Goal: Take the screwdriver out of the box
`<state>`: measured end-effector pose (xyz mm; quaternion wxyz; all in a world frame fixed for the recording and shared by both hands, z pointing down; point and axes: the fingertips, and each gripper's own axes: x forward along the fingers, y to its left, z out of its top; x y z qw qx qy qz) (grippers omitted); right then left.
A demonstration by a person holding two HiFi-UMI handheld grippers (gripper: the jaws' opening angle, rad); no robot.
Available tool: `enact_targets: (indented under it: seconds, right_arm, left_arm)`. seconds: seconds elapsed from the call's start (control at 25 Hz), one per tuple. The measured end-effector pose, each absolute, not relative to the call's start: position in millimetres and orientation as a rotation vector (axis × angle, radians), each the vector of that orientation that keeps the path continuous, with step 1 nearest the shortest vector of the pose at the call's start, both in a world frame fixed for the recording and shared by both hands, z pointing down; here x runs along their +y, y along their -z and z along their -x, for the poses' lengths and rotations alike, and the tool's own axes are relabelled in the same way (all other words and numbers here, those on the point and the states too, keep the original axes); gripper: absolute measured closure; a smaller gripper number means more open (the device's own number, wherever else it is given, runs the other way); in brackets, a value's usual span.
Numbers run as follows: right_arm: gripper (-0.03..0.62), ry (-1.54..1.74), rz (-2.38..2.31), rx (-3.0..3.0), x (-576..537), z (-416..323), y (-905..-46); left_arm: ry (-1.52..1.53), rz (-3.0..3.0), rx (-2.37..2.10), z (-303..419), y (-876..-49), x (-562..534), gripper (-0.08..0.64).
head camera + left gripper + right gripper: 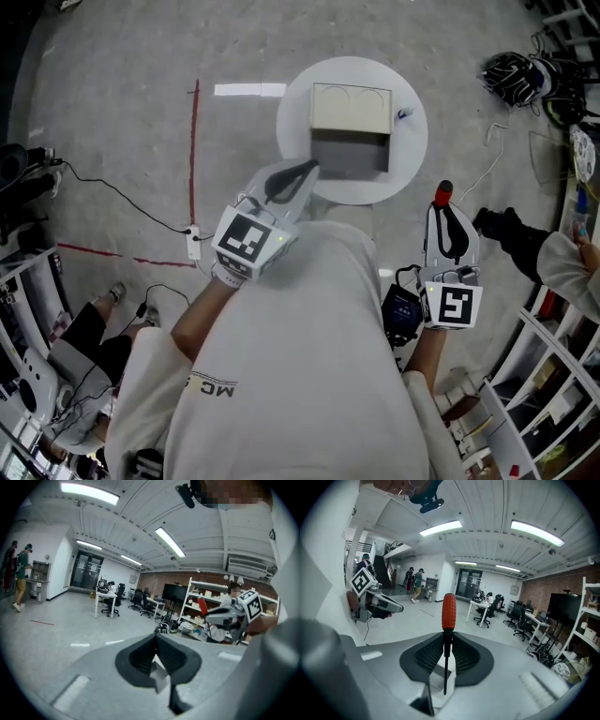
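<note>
The box (351,131) stands on the round white table (412,141), its beige lid tipped back and its grey inside showing. My right gripper (446,217) is off the table's right side, shut on the screwdriver (444,193), whose red handle sticks out past the jaws. In the right gripper view the red handle (448,611) stands upright above my right gripper (447,639), and the thin shaft runs down between the pads. My left gripper (298,178) hangs by the table's near left edge beside the box. In its own view my left gripper (156,640) is shut with nothing in it.
A red tape line (195,159) and a power strip with its cable (193,242) lie on the floor at the left. Shelves (553,394) stand at the right. A seated person (84,347) is at the lower left, and another person's sleeve (562,262) at the right.
</note>
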<state>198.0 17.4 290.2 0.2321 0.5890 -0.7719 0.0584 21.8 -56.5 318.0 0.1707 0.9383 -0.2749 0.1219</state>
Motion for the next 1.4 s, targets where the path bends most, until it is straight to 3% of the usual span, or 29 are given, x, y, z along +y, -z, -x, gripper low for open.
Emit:
enact_targets:
  seconds: [1.4]
  right_arm:
    - [0.535,-0.188,-1.646,-2.309,41.7,-162.0,-279.2]
  left_arm:
    - [-0.344,-2.691,-0.711,-15.7,-311.1,-25.0,0.56]
